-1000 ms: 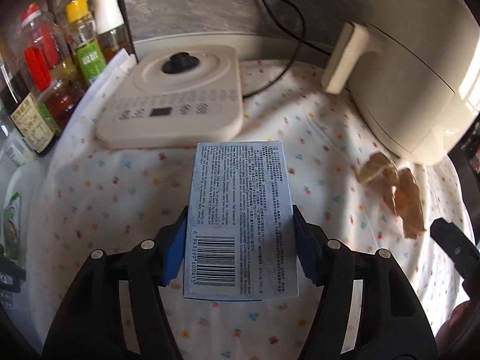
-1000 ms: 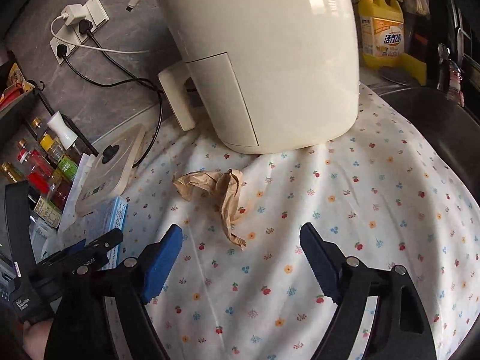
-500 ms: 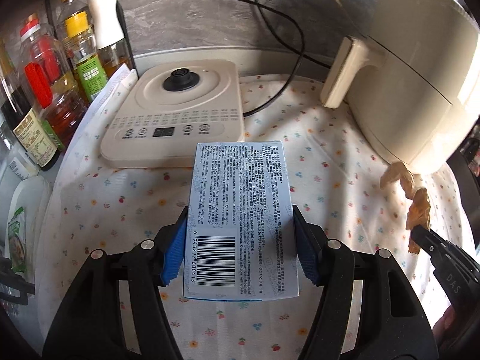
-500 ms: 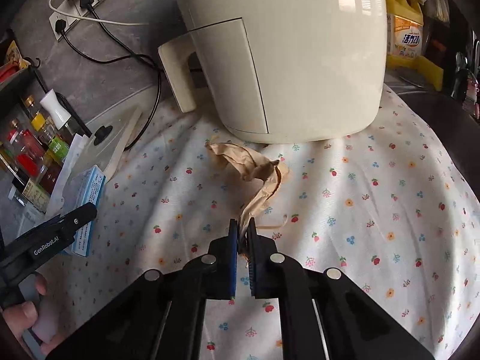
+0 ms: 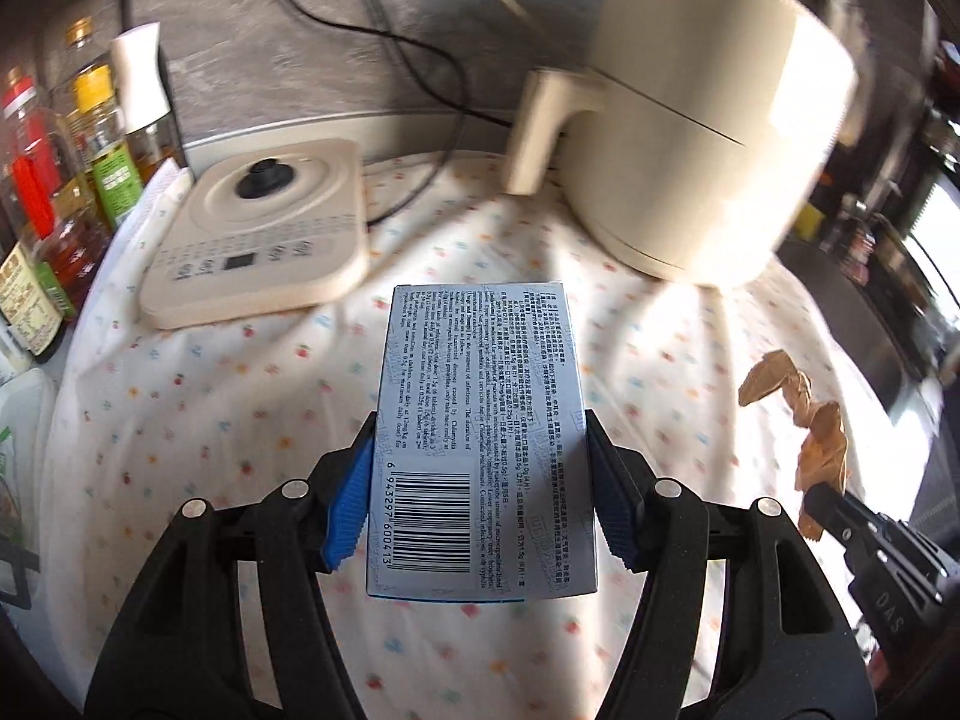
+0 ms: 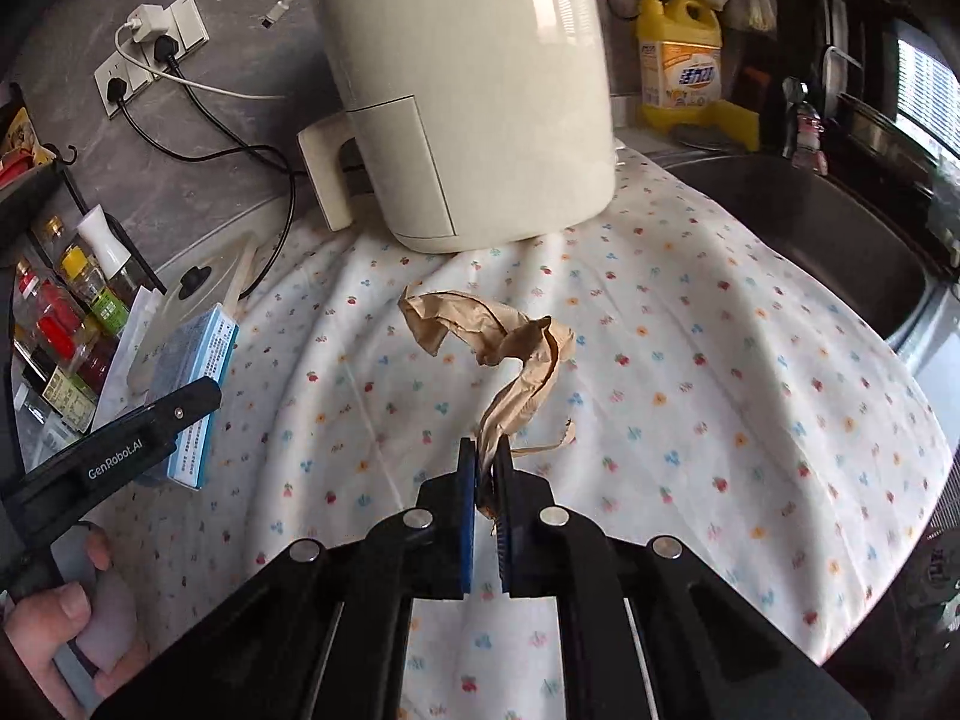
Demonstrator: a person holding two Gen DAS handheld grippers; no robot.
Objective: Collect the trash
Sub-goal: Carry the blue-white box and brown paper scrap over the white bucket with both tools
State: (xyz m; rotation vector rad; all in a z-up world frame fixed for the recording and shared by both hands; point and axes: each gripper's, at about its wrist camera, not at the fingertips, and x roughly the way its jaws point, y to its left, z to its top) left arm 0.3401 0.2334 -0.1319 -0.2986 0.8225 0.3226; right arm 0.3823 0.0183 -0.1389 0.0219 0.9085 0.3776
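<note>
My left gripper (image 5: pixel 480 480) is shut on a pale blue medicine box (image 5: pixel 480 432) with a barcode, held above the flowered cloth (image 5: pixel 240 420). The same box (image 6: pixel 192 396) shows at the left of the right wrist view, clamped in the left gripper's black finger (image 6: pixel 144 438). My right gripper (image 6: pixel 487 462) is shut on the lower end of a crumpled brown paper strip (image 6: pixel 510 348), which hangs lifted off the cloth. That paper (image 5: pixel 804 420) also appears at the right of the left wrist view, with the right gripper's finger (image 5: pixel 852 534) below it.
A cream air fryer (image 6: pixel 468 96) stands at the back of the cloth. A cream induction cooker (image 5: pixel 258 240) lies at the left, with sauce bottles (image 5: pixel 66 180) beside it. A dark sink (image 6: pixel 810 228) and a yellow detergent bottle (image 6: pixel 678 66) are at the right. Cables run to wall sockets (image 6: pixel 150 54).
My right gripper closed on the end of the brown paper and raised it off the cloth, drawing it back from the air fryer. The left gripper shifted with the box still clamped.
</note>
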